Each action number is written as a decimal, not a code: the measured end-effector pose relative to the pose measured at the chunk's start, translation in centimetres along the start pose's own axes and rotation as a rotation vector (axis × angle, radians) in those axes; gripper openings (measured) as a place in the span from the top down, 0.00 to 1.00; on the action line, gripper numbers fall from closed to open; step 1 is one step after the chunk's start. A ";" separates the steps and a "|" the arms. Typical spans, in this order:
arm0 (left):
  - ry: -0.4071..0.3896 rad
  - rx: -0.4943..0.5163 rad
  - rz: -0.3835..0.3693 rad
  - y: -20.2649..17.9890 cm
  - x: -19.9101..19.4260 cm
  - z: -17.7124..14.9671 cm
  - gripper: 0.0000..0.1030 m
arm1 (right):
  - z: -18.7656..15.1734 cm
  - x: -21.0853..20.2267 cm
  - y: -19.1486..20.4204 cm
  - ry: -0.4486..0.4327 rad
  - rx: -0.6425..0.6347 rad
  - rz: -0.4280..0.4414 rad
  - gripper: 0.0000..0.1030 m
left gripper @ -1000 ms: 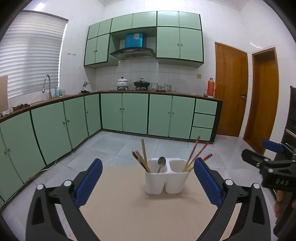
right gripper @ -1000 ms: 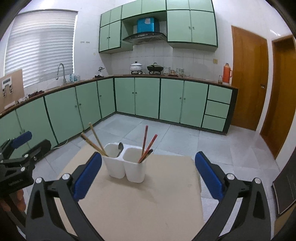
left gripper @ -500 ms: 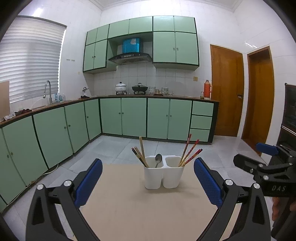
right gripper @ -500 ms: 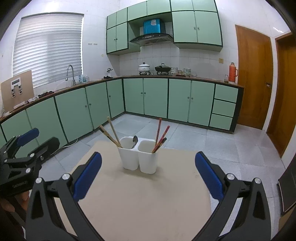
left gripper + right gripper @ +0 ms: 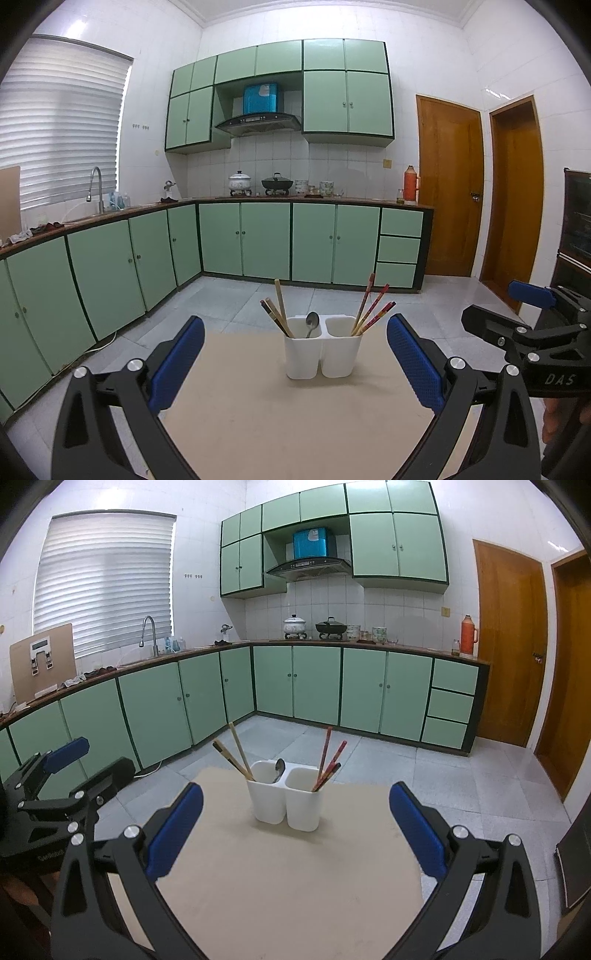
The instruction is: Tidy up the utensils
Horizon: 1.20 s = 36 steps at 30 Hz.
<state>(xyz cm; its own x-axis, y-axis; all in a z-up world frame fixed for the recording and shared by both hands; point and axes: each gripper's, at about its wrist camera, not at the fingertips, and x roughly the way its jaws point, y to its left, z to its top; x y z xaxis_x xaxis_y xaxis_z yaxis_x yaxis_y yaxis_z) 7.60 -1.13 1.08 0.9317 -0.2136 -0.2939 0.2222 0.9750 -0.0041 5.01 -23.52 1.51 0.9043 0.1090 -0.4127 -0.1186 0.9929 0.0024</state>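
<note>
While both tools hang above the near edge of the beige table (image 5: 258, 424), their blue-padded fingers are spread wide with nothing between them. The left gripper (image 5: 295, 363) frames the table's middle in its own view, and the right gripper (image 5: 295, 836) does the same in the right wrist view. Each tool also shows at the side of the other's picture, the right one at the right border of the left wrist view, the left one at the left border of the right wrist view, both off the table's side edges.

Toward the far edge of the table, about midway between its side edges, stands a white two-compartment holder (image 5: 322, 350), upright. Its left compartment carries wooden chopsticks (image 5: 277, 312) with dark tips leaning left, plus a metal spoon (image 5: 312, 323) with its bowl up, resting against the divider. Its right compartment carries red chopsticks (image 5: 371, 308) that lean right. The table around the holder is bare.

Beyond the table lies a pale tiled floor (image 5: 229, 302), then an L-shaped run of green cabinets (image 5: 266, 243) under a dark counter (image 5: 332, 200). On the counter stand a white pot (image 5: 239, 181), a black wok (image 5: 277, 183) and an orange thermos (image 5: 410, 183). A range hood (image 5: 258, 122) hangs above the pots, and two wooden doors (image 5: 448, 188) close the right wall.
</note>
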 end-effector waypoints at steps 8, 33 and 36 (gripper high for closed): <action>-0.007 -0.006 0.000 0.2 -0.3 0.1 0.06 | 0.2 -0.1 0.1 -0.004 -0.001 0.003 0.05; -0.002 -0.002 0.003 0.0 0.1 0.1 0.06 | 0.2 0.4 0.0 -0.003 0.001 0.000 0.05; -0.001 -0.003 0.003 0.0 0.1 0.1 0.06 | 0.2 0.4 0.0 -0.002 0.000 0.000 0.05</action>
<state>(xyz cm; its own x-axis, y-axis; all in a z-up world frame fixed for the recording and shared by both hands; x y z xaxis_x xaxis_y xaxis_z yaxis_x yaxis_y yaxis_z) 7.68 -1.15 1.17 0.9328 -0.2103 -0.2925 0.2182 0.9759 -0.0058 5.44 -23.51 1.51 0.9052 0.1090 -0.4108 -0.1187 0.9929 0.0021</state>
